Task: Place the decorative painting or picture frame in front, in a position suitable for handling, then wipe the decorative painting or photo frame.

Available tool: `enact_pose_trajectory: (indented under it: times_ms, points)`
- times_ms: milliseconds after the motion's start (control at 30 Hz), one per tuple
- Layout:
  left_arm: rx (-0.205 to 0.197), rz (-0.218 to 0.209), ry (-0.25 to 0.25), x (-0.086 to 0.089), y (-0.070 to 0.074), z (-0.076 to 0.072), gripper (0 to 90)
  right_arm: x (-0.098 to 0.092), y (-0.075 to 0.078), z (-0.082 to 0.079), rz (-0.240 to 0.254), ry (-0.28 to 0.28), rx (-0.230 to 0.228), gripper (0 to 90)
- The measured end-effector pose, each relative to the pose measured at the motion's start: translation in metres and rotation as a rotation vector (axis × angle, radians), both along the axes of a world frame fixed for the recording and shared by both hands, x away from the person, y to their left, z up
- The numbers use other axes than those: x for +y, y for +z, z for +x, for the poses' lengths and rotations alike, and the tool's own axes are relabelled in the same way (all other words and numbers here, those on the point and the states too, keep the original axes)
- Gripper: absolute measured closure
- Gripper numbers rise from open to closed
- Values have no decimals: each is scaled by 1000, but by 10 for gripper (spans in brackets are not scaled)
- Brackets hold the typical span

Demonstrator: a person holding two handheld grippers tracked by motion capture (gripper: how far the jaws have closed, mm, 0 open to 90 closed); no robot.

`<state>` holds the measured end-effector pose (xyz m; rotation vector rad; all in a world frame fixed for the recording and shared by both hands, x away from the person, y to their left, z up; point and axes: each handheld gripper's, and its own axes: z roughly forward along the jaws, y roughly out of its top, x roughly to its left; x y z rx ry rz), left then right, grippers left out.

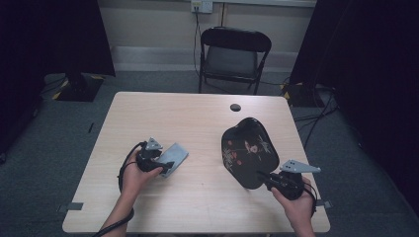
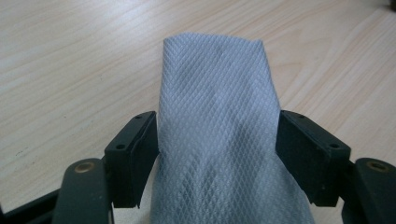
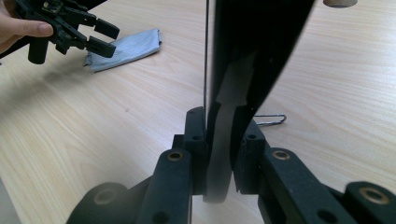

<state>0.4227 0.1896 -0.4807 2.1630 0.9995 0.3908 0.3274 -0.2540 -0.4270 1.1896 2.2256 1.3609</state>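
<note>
Right gripper (image 1: pixel 261 175) is clamped on the black lacquer tray (image 1: pixel 247 148)'s near rim; its own view shows the tray edge-on. Left gripper (image 2: pixel 217 140)'s jaws stand apart around the grey cloth (image 2: pixel 219 121).

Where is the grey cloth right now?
In the high view the grey cloth lies on the table's left half, between the left gripper's jaws.

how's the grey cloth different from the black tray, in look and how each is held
The grey cloth is soft, pale and diamond-textured; the black tray is rigid, glossy and painted with flowers. The cloth lies flat on the table between the left tool's jaws; the tray is tilted up, its rim pinched by the right tool.
</note>
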Motion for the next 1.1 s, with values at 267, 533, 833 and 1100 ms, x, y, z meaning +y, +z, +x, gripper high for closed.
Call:
enact_pose_trajectory:
  times_ms: [267, 533, 833, 1100]
  points:
    - [18, 4, 0, -1, -7, -3, 263, -1, -1, -1, -5, -3, 4, 786]
    - [10, 32, -46, -14, -6, 0, 253, -1, -1, -2, -8, -3, 0, 786]
    - [-34, 64, -52, -14, -10, -3, 284, 0, -1, -2, -13, -1, -1, 786]
    - [-38, 68, -30, -13, -8, -5, 433, -1, -1, -2, -4, -2, 3, 788]
